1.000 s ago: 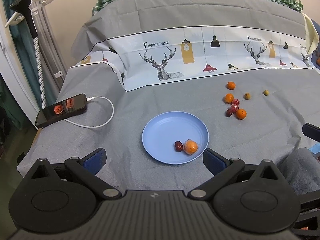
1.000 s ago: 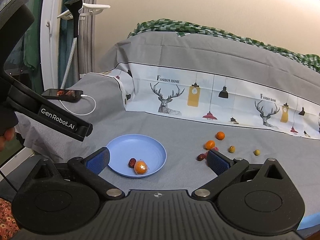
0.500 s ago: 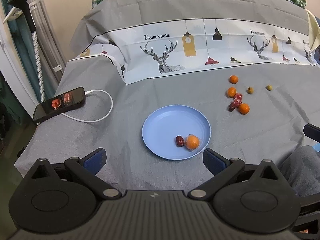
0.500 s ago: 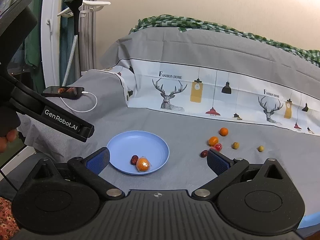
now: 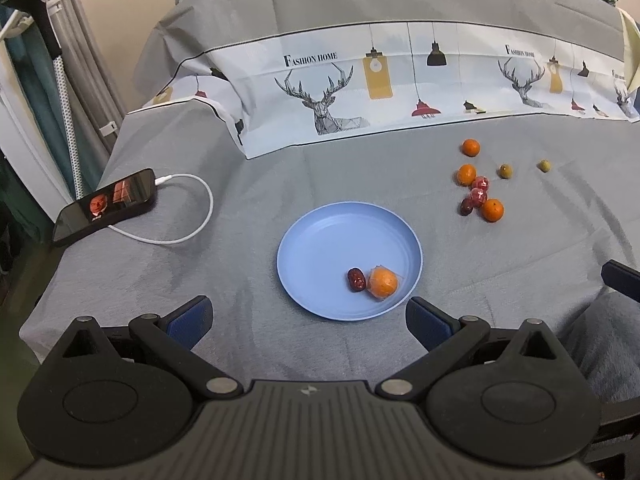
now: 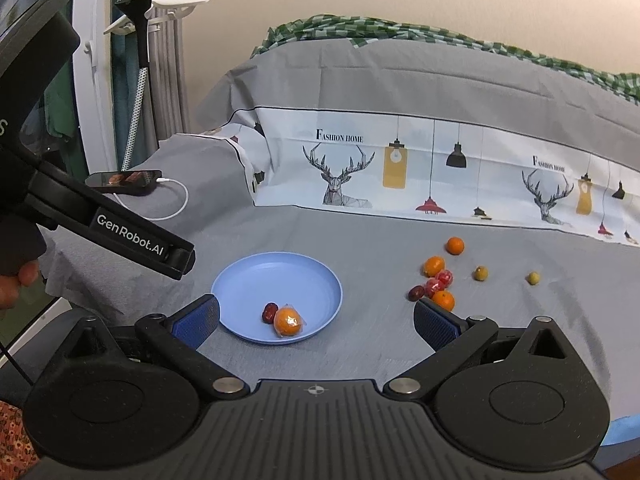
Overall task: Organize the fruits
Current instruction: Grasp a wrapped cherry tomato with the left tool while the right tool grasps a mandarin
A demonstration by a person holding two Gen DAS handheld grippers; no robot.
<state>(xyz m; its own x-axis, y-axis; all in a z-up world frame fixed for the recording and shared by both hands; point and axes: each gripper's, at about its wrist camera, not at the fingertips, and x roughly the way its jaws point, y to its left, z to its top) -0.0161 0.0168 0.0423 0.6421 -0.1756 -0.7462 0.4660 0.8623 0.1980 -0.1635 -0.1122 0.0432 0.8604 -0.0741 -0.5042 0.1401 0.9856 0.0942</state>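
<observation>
Both of your grippers have drifted a little closer to the bed over the last second, so the blue plate (image 5: 318, 240) and the loose fruit sit slightly higher and larger in each view; nothing on the grey sheet (image 5: 248, 184) itself has shifted. Your left gripper (image 5: 308, 314) hovers over the near edge of the sheet with its jaws spread wide and nothing between them, the plate just ahead of it. Your right gripper (image 6: 316, 322) is likewise wide open and empty, held low in front of the plate.

Two pieces are already on the plate: a wrapped orange (image 5: 383, 282) and a dark red date (image 5: 356, 279), touching each other near the rim closest to you. That suggests the plate is your collecting spot, set in the middle so either hand can reach it.

What remains lies in a loose cluster to the right of the plate: an orange at the back (image 5: 471, 147), a second orange (image 5: 466, 174), two wrapped red fruits (image 5: 479, 190), another date (image 5: 465, 207) and a third orange (image 5: 492, 210), with two small green fruits (image 5: 505, 171) off to the right, well apart from each other. The cluster sits on your right gripper's side, so that hand is probably the natural one to go next; the nearest orange looks the easiest, though it touches the red fruit beside it.

Off to the left, a phone (image 5: 105, 206) on its white cable (image 5: 192, 216) lies well clear of your working area.
</observation>
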